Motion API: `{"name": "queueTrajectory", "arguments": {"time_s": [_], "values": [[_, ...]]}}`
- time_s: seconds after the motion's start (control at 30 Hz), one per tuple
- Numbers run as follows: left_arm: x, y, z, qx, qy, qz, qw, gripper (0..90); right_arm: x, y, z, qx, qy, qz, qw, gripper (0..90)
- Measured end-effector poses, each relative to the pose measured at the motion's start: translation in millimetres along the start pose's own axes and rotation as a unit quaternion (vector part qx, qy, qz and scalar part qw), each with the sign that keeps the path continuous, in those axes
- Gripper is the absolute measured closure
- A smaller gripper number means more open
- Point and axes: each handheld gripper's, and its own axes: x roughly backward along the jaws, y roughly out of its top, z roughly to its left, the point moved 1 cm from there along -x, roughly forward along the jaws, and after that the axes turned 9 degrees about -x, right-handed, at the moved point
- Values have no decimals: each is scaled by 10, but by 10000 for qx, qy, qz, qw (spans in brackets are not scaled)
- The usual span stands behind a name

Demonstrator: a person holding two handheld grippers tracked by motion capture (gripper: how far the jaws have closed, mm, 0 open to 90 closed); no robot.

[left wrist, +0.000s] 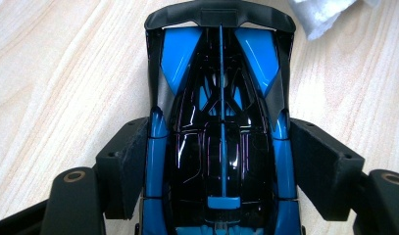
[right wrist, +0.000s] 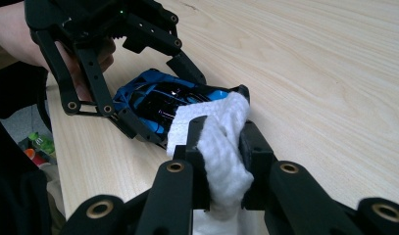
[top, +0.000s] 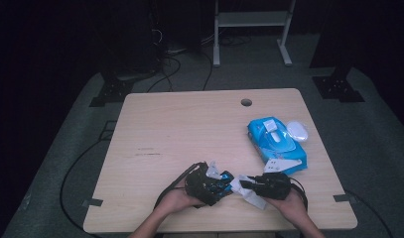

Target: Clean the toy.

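Glossy blue-black toy car (left wrist: 221, 142) clamped, fluffy white wipe (right wrist: 221, 147) pinched, pale woodgrain table (top: 179, 129)

Blue-black toy car (left wrist: 221, 142) upright on table; white wipe (right wrist: 221, 142) touching its end.

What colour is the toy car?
Blue and glossy black; the toy car shows best in the left gripper view.

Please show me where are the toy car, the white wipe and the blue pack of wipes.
toy car (left wrist: 221, 147), left gripper view, on its black roof.
white wipe (right wrist: 221, 147), right gripper view, on the bunched part between the fingers.
pack of wipes (top: 269, 144), high view, on its blue top.
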Motion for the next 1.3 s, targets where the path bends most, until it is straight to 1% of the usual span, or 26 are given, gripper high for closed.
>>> {"name": "queueTrajectory", "arguments": {"time_s": [0.07,0.1,0.13,0.2,0.27,0.3,0.33,0.43,0.47,0.5,0.53,0.57,0.73,0.77,0.8,0.87,0.93,1.0,1.07,1.23,1.27,1.3], "values": [[-3,-6,4,16,-12,-30,10000,274,-2,-1,-2,-34,0,9,10000,773],[-3,-11,17,24,-50,-38,10000,274,-4,0,-4,-40,2,13,10000,772],[-2,-17,29,84,-112,-55,9999,273,-5,0,-4,-35,-5,14,10000,772],[-5,-26,36,106,-144,-67,9998,270,-5,-2,-4,-28,-1,21,10000,770],[-29,-40,32,117,-166,39,9998,222,-2,-4,-3,-35,3,16,10000,770],[-43,-52,26,78,-123,87,9999,216,-1,-4,-5,-44,4,8,10000,770],[-49,-63,18,23,-65,72,10000,210,-2,-3,-11,-25,5,-7,10000,770],[-43,-73,29,-4,-97,62,9999,213,0,-3,-11,-18,11,-6,10000,771],[-39,-78,32,-36,-104,53,9999,213,1,-3,-9,-23,18,0,10000,771],[-25,-79,19,-108,-128,25,9999,235,0,-3,-8,-21,12,2,10000,770],[-20,-73,5,-157,-69,49,9998,257,0,-3,-8,-37,14,0,10000,771],[-16,-66,-3,-176,-44,86,9998,258,0,-2,-11,-20,17,-12,10000,770],[-2,-60,-2,-223,-69,102,9997,260,20,3,-17,-4,9,-48,10000,771],[13,-58,1,-189,-65,24,9998,261,25,5,-18,-22,9,-47,10000,771],[36,-53,15,-157,-116,-62,9998,275,26,7,-22,-19,9,-66,10000,771],[51,-40,24,-184,-105,-47,9998,276,28,11,-26,-24,9,-74,10000,771],[28,-44,10,-204,-54,14,9998,276,29,10,-26,-36,5,-71,10000,771],[27,-48,13,-157,-74,2,9998,276,30,8,-24,-52,8,-67,10000,771],[31,-45,16,-168,-45,-6,9998,276,37,10,-23,-61,8,-73,10000,771],[67,-34,37,-109,-86,-138,9998,277,43,15,-35,-73,3,-120,9999,771],[71,-31,41,-78,-87,-198,9997,277,44,15,-36,-82,4,-136,9999,771],[78,-29,45,-75,-94,-198,9997,277,44,16,-38,-85,4,-136,9999,771]]}}
